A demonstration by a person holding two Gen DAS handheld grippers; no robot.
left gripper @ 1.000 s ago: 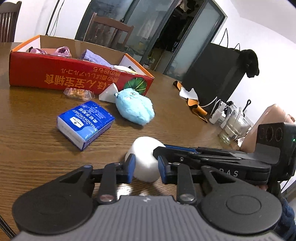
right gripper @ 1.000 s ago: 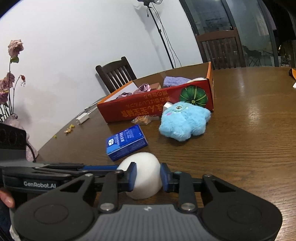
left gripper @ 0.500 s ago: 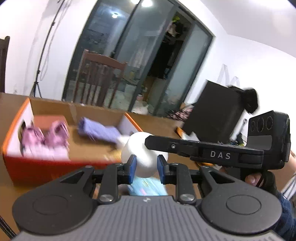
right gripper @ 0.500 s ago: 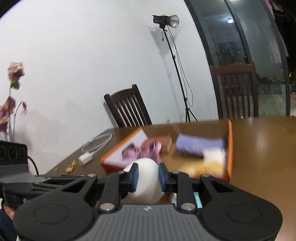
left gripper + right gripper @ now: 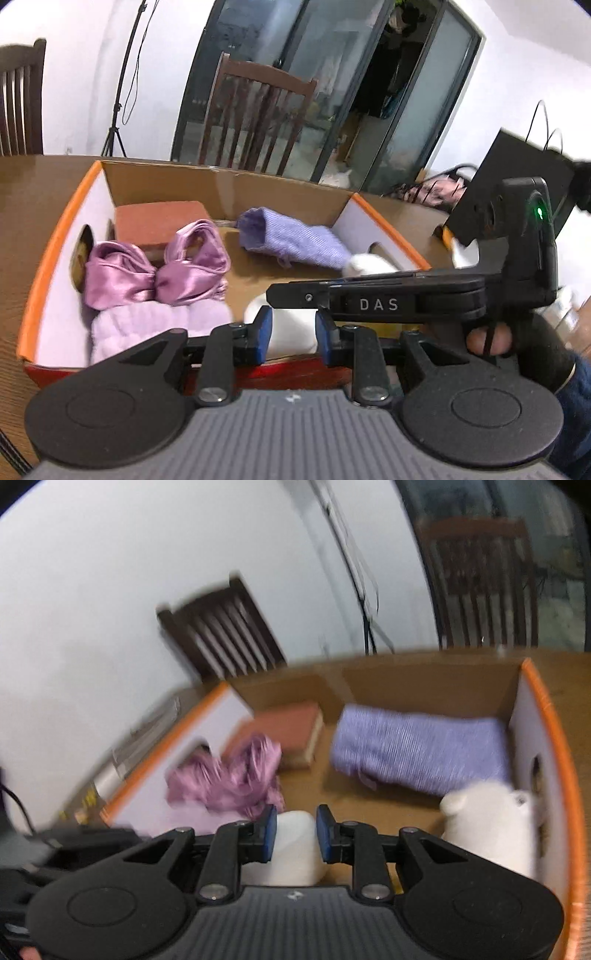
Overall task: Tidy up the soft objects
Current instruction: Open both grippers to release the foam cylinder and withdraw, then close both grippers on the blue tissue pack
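The cardboard box (image 5: pixel 66 236) sits on the table (image 5: pixel 22 192), with a chair (image 5: pixel 258 110) behind its far wall and a light stand (image 5: pixel 122 92) to the left of that chair. Inside the box, the folded knit cloth (image 5: pixel 291 240) lies toward the right end and the flat block (image 5: pixel 159 221) toward the far left corner — the satin bundle (image 5: pixel 155 269) lies in front of that block, and the plush roll (image 5: pixel 155 325) in front of the bundle, against the near wall. The stuffed toy (image 5: pixel 487 827) sits in the near right corner, just in front of the knit cloth, while the soft ball (image 5: pixel 291 332) is between the fingers of both grippers — left gripper (image 5: pixel 291 334), right gripper (image 5: pixel 293 832) — over the near wall, right of the plush roll.
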